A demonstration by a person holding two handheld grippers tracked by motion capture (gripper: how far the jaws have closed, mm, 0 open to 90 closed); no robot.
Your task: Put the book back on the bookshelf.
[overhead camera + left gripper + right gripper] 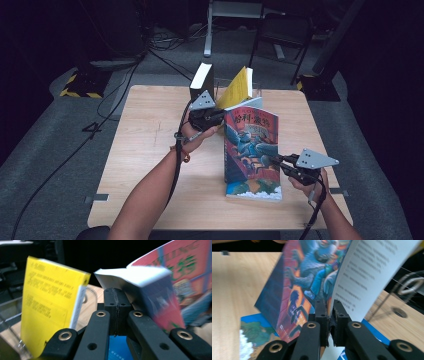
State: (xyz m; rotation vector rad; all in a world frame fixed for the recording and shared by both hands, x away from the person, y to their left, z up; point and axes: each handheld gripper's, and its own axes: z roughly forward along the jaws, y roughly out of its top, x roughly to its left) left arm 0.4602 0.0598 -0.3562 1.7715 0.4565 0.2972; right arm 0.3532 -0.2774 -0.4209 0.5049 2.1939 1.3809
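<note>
Right tool (279, 161) at near right, jaws pinched on front cover of illustrated book (252, 150), lifted open mid-bench. Left tool (212, 116) fully closed, nosing against book's far top edge. Yellow book (237, 88), dark book (202, 80) in rack at far edge. Opening begun; shelving left, probably.

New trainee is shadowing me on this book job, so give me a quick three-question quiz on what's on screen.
1. True or false: the right tool is shut on the picture book's cover.
2. Which book leans behind the picture book? A) yellow book B) green book
3. What does the left tool touch?

Key: 1 true, the cover is pinched between its jaws. 2 A. 3 The top corner of the picture book, at its white page edges.
</note>
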